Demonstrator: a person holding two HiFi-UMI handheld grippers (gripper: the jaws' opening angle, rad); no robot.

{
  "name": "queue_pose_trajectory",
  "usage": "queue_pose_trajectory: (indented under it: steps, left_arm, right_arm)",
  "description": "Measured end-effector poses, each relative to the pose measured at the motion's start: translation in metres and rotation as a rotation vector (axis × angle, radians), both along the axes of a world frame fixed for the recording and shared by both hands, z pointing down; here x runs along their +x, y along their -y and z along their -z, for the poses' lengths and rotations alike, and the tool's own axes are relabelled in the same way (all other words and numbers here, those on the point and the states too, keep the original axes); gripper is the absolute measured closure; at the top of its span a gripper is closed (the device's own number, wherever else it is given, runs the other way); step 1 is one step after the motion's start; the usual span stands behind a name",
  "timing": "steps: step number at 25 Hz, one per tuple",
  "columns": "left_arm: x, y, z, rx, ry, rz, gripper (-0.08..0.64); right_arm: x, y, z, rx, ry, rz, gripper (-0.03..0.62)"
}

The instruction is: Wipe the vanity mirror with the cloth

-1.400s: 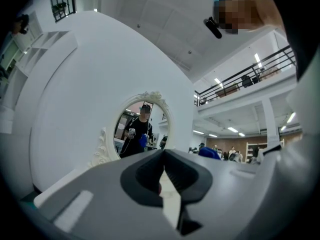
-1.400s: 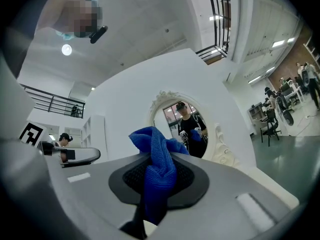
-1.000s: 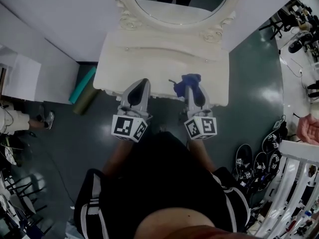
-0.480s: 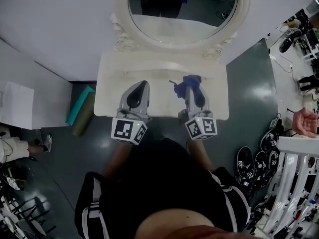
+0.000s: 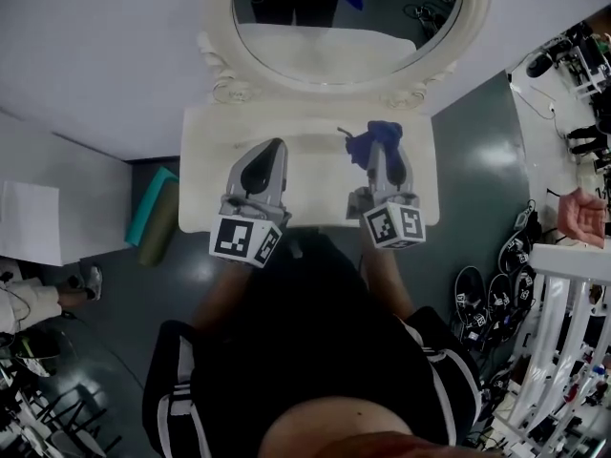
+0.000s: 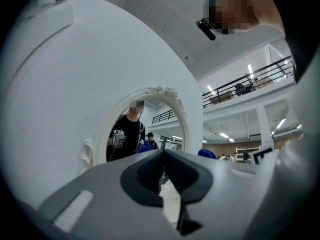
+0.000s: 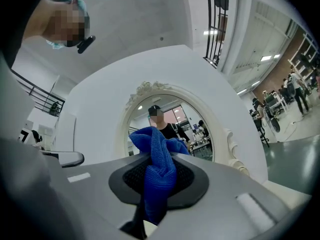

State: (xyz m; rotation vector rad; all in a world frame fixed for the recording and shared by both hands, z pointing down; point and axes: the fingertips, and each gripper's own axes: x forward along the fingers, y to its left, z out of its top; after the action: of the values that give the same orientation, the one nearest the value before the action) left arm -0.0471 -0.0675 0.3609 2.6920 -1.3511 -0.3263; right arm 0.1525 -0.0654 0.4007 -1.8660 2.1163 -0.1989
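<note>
Blue cloth: bunched, clamped between the jaws of the right gripper, over the cream worktop and short of the vanity mirror. Left gripper: jaws together, nothing between them, alongside the right one. Change over 1 second: both grippers sit further in over the worktop, nearer the oval glass. The cloth's reflection now shows at the mirror's top edge.
</note>
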Motion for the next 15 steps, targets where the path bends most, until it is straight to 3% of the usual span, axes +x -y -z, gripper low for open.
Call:
queue_pose_trajectory:
  steps: [15]
  left_arm:
    - [0.043,0.058,0.025,0.06,-0.015,0.018,0.549]
  right_arm:
    - [0.077,0.094,0.022,0.057,0.023,-0.078,0.538]
